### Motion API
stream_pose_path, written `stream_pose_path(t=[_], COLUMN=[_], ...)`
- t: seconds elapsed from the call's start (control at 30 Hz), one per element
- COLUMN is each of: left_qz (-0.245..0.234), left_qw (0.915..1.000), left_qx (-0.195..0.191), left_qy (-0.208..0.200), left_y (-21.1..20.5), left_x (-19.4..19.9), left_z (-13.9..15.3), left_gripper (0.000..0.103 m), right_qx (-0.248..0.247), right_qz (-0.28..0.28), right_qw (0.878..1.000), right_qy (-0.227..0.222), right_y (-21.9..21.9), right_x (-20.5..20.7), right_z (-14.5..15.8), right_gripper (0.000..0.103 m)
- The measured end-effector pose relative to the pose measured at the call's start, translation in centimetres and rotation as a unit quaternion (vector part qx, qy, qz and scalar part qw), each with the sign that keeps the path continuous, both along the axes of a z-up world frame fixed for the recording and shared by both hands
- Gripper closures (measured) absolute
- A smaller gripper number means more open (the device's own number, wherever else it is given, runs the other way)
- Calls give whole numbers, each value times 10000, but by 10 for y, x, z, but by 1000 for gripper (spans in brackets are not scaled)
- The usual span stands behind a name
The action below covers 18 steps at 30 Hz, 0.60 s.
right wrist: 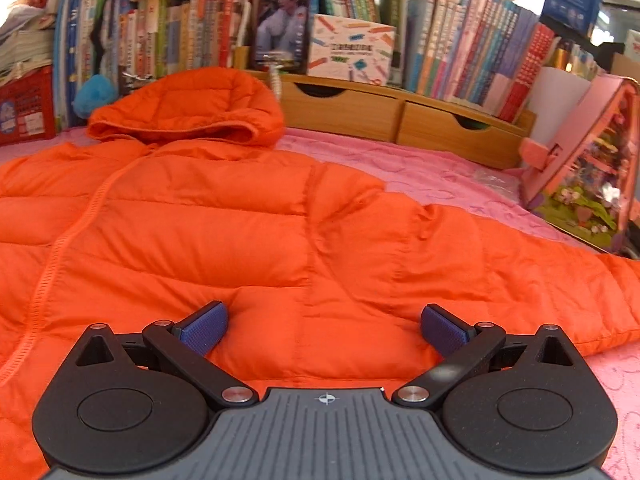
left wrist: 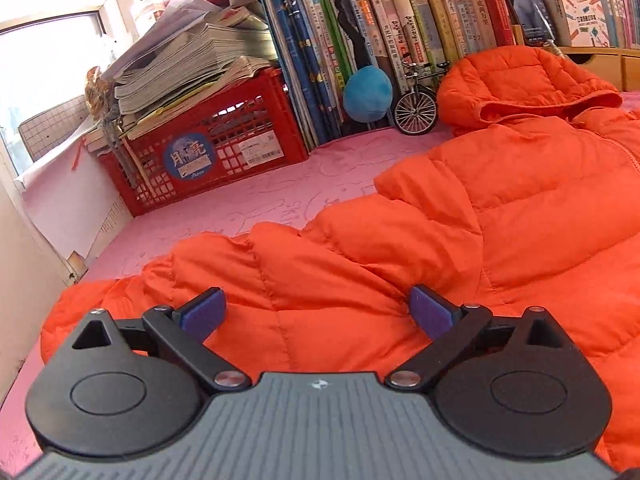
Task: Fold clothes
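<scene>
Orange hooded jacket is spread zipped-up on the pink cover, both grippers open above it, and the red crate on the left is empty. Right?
Not quite: the red crate is not empty; the left wrist view shows a stack of magazines piled on it. The rest holds: the orange jacket lies zipped on the pink cover, left gripper and right gripper open.

We see bare pink cloth [left wrist: 248, 200] left of the jacket [left wrist: 480, 216], crate [left wrist: 208, 152] and books [left wrist: 360, 40] walling the back, pink box [right wrist: 588, 160] blocking right.
</scene>
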<state>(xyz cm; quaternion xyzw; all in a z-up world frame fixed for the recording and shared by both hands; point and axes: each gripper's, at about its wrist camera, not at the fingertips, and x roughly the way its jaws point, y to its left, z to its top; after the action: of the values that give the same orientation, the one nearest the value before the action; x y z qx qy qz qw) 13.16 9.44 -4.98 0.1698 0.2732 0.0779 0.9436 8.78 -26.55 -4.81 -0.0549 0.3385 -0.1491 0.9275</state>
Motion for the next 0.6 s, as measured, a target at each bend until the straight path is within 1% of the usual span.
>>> stream_pose_path(t=[0.03,0.07,0.1,0.13,0.23,0.3,0.37,0.43,0.5,0.53,0.6], left_qz=[64,129,76,-58,-374,-469,-474,-499,-592,-604,-567], left_qw=[10000,9999,9999,9996,9965,9943,9934,9935,9941,9948,9944], left_qx=[20,41,-35,-176,-522,-611,-596,-542,-403,-237,237], left_qy=[-34,-67,-138,-235,-533,-732,-855,-866,-810,-786,-859], left_y=[1,1,0,-3,-21,-37,-55,-72,-87,-93,-101], left_x=[-5,-10,-22,-38,-86,-112,-131,-142,-148,-148,-148], left_z=[2,4,10,17,33,38,34,25,14,8,-6], left_gripper=[9,12,12,12,10,7,7,7,7,7,6], right_qx=[-472,-996,-1594,-1820,-1626,-1355,-1265,-1268,-1125,-1039,-939], right_qz=[-373,-664,-803,-698,4,634,1416,1904,2188,2240,2112], right_qw=[9982,9928,9839,9806,9840,9834,9733,9640,9607,9612,9656], right_qy=[-17,-37,-94,-226,-727,-1023,-1286,-1356,-1288,-1225,-1194], right_y=[-5,-6,-1,6,31,57,94,121,141,149,151], right_x=[-3,-7,-17,-32,-82,-112,-138,-152,-157,-158,-157], right_z=[-1,-1,-1,2,13,22,28,25,19,15,11], right_gripper=[1,0,1,1,0,0,0,0,0,0,0])
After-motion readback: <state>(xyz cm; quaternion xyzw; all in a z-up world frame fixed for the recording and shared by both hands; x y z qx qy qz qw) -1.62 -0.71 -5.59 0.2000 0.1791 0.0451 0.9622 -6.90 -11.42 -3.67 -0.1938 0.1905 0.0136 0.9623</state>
